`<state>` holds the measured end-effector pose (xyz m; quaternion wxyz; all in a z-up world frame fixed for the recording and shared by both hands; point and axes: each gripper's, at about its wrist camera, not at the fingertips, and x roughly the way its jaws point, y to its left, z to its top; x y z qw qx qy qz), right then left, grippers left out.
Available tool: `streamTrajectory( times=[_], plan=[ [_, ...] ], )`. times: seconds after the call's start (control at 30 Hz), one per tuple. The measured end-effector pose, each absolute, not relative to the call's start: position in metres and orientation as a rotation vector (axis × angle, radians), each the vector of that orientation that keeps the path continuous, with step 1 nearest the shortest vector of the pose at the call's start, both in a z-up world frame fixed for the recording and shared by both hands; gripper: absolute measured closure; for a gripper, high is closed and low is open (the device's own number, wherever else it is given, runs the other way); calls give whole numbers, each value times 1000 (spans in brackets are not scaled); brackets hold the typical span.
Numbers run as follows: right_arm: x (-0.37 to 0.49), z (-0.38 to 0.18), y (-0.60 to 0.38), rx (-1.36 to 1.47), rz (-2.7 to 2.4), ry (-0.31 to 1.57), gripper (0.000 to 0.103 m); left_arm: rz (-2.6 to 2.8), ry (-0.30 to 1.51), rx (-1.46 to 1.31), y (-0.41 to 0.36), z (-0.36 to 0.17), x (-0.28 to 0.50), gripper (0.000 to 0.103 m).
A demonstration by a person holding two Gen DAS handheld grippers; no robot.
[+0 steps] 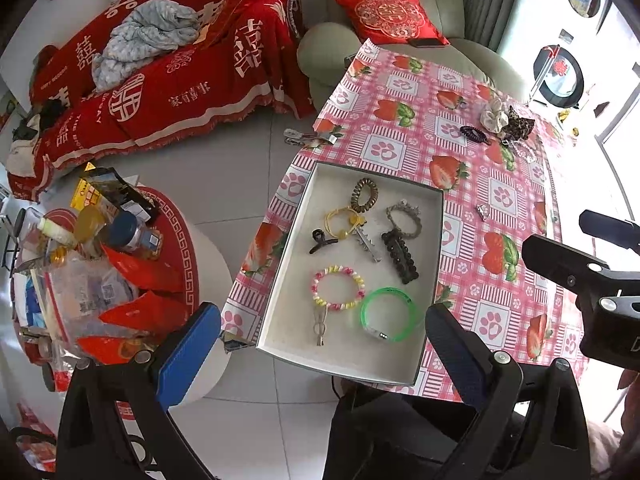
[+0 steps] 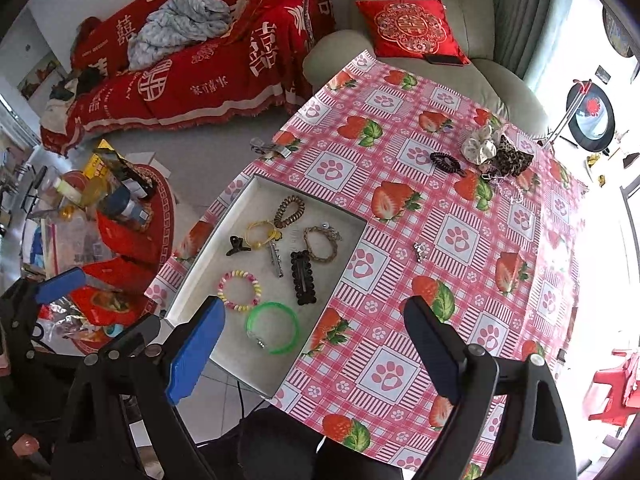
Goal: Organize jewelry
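Green bangle lies at the near end of the white tray on the tabletop's left edge; both the left gripper and right gripper gape empty. Sofa throw apparently reads "HAPPY WEDDING".

A shallow white tray sits at the table's near left corner, one corner overhanging the edge. Inside lie, each flat: a brown coil hair tie, a yellow hair tie, a small black claw clip, a silver clip, a braided bracelet, a black snap clip, a pastel bead bracelet and a green bangle. Well apart, across the cloth: a small silver piece, a black coil hair tie, a cream scrunchie and a leopard scrunchie.
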<state>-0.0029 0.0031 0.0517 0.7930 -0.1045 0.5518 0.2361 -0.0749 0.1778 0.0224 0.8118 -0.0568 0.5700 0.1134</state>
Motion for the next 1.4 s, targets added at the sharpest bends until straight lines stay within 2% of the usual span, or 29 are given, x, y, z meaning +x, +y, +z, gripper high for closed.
streamTrajectory(
  times=[1.4],
  plan=[
    [-7, 50, 10, -235, 501, 1196, 11, 240, 1228, -79, 176, 16, -76, 0]
  ],
)
